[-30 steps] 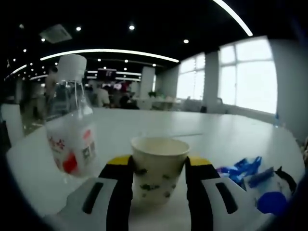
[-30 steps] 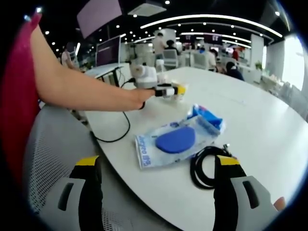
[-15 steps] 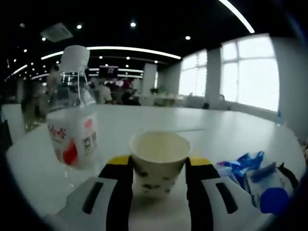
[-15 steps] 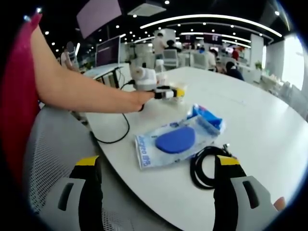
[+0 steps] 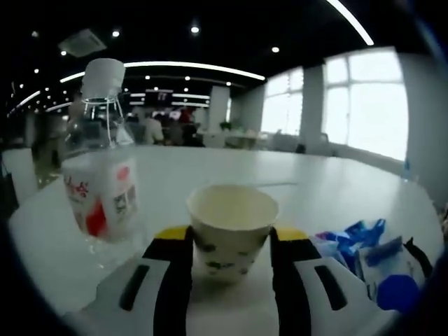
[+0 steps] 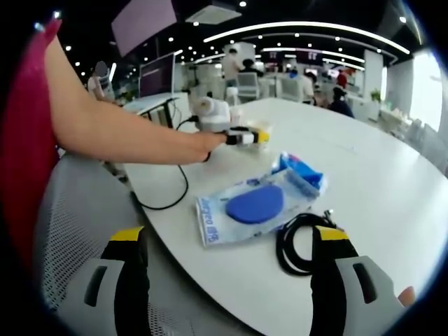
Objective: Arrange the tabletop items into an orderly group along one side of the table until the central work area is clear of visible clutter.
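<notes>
Left gripper view: left gripper point(image 5: 232, 245) jaws pinch paper cup point(image 5: 232, 227); squeezing may crush it, or knock the water bottle point(image 5: 98, 182) just left. Right gripper point(image 6: 227, 262) wide open, empty, near the black cable point(image 6: 297, 241).

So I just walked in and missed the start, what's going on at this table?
A person is tidying a white table with a gripper in each hand. The left gripper has a paper cup between its jaws, beside a bottle. The right gripper hangs open at the table's edge, short of a blue packet and a black cable.
</notes>
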{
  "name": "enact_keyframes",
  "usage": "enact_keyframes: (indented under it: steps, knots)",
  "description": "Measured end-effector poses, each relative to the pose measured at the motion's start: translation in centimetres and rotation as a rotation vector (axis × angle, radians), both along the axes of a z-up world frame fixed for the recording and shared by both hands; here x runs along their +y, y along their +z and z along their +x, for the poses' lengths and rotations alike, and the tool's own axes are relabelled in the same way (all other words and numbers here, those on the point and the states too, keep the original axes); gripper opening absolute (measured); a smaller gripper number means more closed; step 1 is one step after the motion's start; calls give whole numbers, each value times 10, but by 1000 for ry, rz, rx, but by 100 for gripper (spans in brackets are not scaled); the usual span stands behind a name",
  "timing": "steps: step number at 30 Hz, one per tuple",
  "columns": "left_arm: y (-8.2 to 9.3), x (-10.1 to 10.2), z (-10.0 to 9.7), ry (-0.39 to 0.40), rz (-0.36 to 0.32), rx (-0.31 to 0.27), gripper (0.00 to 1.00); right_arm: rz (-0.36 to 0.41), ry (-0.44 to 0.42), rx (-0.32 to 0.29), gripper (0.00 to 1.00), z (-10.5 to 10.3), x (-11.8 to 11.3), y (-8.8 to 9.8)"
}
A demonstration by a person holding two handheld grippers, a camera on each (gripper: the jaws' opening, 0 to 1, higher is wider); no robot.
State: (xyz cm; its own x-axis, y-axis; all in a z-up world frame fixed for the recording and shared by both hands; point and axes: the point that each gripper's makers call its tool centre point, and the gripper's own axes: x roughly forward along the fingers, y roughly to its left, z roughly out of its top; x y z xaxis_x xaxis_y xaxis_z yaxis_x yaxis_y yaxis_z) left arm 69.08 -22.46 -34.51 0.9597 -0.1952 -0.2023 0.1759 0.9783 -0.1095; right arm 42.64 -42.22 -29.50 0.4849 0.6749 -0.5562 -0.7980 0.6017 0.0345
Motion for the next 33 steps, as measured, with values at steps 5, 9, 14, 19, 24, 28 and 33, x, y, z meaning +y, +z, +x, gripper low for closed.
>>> enact_keyframes:
  steps: [5, 9, 14, 19, 24, 28, 33]
  knots:
    - [0, 2, -6, 0, -1, -1, 48, 1, 0, -1, 97, 1, 0, 0]
    - [2, 4, -9, -3, 3, -2, 49, 1, 1, -4, 97, 1, 0, 0]
    - [4, 3, -14, -9, 0, 0, 50, 2, 0, -10, 97, 1, 0, 1]
    - [7, -1, -20, -24, 0, 2, 50, 7, 0, -15, 97, 1, 0, 2]
    - [6, 0, -25, -33, 7, 13, 49, 9, -1, -24, 97, 2, 1, 4]
    - [10, 1, -31, -39, 10, 15, 48, 9, 0, -29, 97, 2, 1, 5]
    - [12, -1, -38, -60, 26, 21, 47, 11, -3, -39, 97, 4, 1, 7]
